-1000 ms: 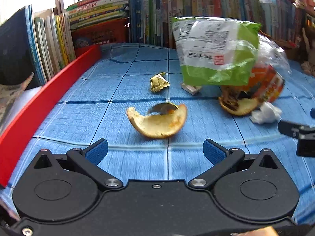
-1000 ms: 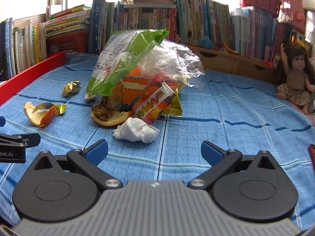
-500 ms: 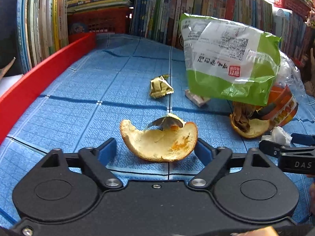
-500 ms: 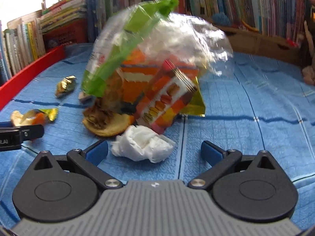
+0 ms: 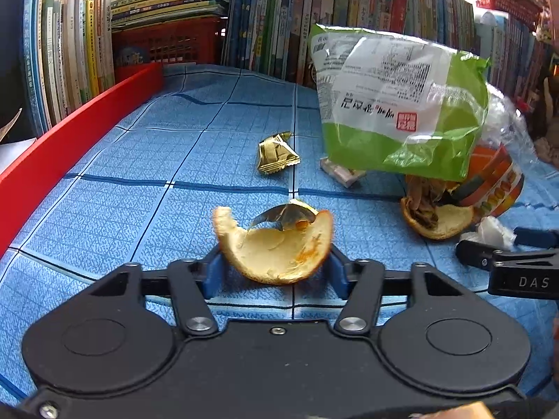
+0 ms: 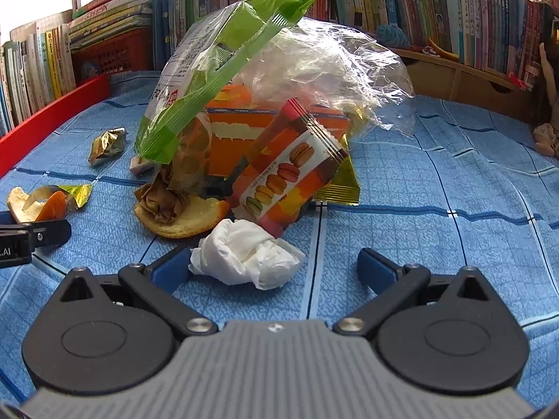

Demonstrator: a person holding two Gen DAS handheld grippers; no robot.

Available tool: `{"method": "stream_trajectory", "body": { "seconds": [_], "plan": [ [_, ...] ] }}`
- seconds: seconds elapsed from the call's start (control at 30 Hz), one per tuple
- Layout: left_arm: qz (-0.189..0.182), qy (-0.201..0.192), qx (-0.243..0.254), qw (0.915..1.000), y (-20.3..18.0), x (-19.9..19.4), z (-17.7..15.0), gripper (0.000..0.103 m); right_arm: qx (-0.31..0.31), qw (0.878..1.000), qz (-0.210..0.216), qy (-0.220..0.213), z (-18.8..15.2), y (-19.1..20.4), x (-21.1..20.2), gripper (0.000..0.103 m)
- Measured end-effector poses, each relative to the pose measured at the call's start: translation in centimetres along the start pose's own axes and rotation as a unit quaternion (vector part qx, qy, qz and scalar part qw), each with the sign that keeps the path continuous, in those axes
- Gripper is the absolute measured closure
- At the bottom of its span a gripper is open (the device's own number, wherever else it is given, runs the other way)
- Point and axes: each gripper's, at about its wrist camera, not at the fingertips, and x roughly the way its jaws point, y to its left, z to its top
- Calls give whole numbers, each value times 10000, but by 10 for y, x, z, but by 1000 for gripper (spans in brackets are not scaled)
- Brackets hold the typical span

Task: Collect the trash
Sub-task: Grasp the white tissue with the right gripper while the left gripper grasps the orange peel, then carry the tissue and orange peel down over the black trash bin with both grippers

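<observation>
Left gripper point(image 5: 276, 274): pads pinching orange peel point(image 5: 274, 244) on blue cloth point(image 5: 139, 188); lift gently, peel bends. Right gripper point(image 6: 274, 269): spread wide around tissue point(image 6: 244, 253); centre, then close.

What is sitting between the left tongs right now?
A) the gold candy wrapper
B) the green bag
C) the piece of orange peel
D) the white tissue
C: in the left wrist view the orange peel sits between the blue pads of the left tongs, which have closed in against its sides.
</observation>
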Motion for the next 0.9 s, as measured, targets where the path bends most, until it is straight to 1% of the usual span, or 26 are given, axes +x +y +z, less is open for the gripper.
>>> {"method": "stream_trajectory", "body": {
  "seconds": [0.03,0.07,0.13,0.17,0.2,0.23,0.33,0.5,0.63,0.77,0.9],
  "plan": [
    [-37,-20,-26,10000,1,-2,0,56,47,10000,46,-41,-1,-1,-3,10],
    [-71,-49,-23,10000,2,-4,1,61,77,9999,84,-87,-2,-1,-5,13],
    [-98,-108,1,9999,2,-8,1,67,88,9996,201,-203,-4,0,-13,26],
    [-107,-127,3,9999,2,-10,0,71,84,9993,242,-267,-4,1,-16,30],
    [-105,-155,5,9998,1,-12,-1,73,82,9992,251,-306,-5,2,-19,41],
    [-105,-178,11,9998,1,-15,-1,73,90,9992,230,-319,-6,3,-22,49],
    [-144,-245,94,9996,-2,-24,-6,75,155,9987,295,-390,-7,2,-30,57],
    [-226,-374,224,9988,-6,-45,-13,76,38,9972,479,-573,-13,8,-50,58],
    [-337,-546,318,9974,-9,-67,-19,76,-32,9953,705,-662,-17,13,-70,59],
    [-515,-635,300,9962,-9,-92,-27,76,-213,9930,898,-742,-24,22,-90,59],
    [-677,-675,305,9950,-9,-121,-43,76,-375,9900,1089,-812,-36,32,-115,59]
  ]
}}
